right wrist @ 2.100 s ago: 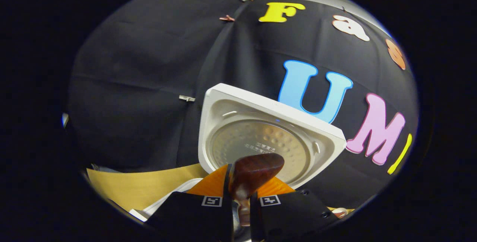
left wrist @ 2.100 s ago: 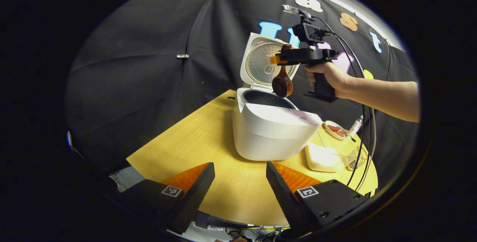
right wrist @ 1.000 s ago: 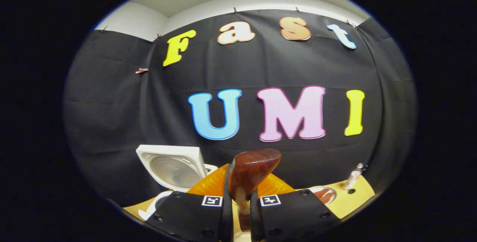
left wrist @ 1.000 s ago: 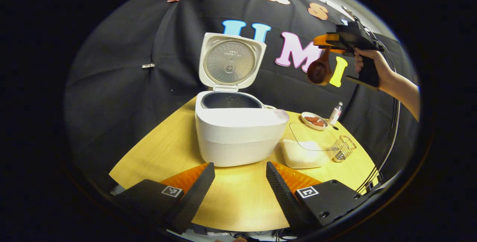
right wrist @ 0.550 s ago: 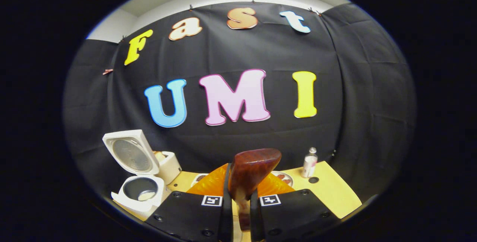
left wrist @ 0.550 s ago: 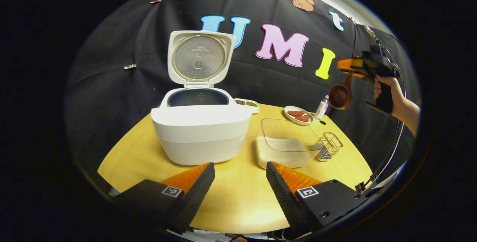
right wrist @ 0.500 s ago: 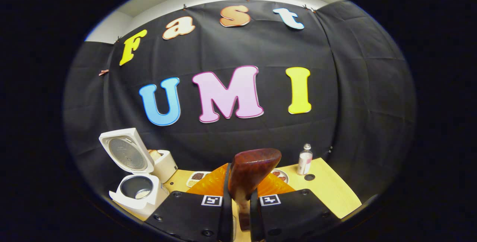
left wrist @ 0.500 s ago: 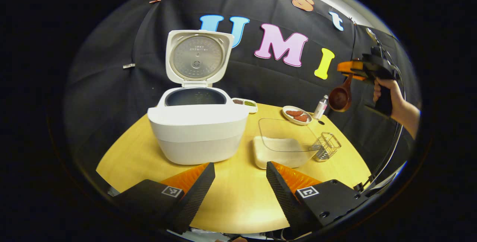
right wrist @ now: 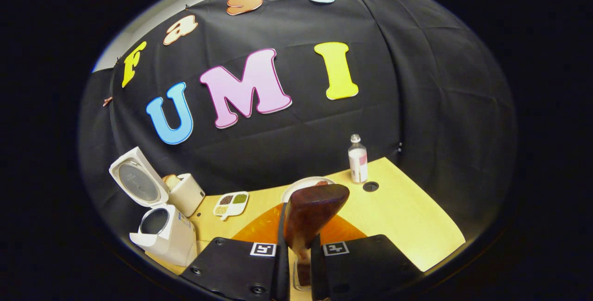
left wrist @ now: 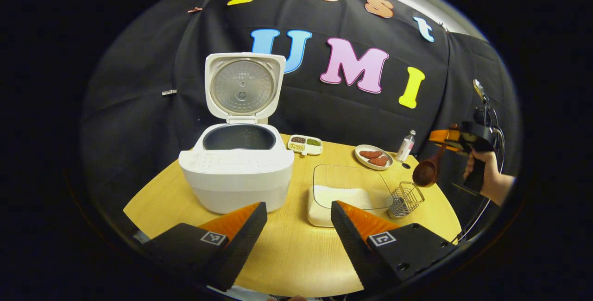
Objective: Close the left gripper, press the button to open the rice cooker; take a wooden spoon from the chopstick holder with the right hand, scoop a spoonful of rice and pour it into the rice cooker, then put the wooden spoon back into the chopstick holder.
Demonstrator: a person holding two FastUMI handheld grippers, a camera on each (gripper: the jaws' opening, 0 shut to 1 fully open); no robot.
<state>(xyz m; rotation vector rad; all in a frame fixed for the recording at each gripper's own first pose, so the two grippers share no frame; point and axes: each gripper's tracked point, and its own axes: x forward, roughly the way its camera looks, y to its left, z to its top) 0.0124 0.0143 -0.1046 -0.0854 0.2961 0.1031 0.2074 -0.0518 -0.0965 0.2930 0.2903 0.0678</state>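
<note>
Now we are gripping the wooden spoon (left wrist: 427, 170) in our right gripper (right wrist: 296, 259), fingers pressing its handle, bowl hanging just above the chopstick holder (left wrist: 406, 198). Our left gripper (left wrist: 296, 231) is hovering wide apart, empty, facing the lid-up rice cooker (left wrist: 237, 162).

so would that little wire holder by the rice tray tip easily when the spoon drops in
Probably. The wire holder looks light, open mesh on a narrow base. The wooden spoon in the right gripper seems tall beside it, so a leaning handle might topple it.
</note>
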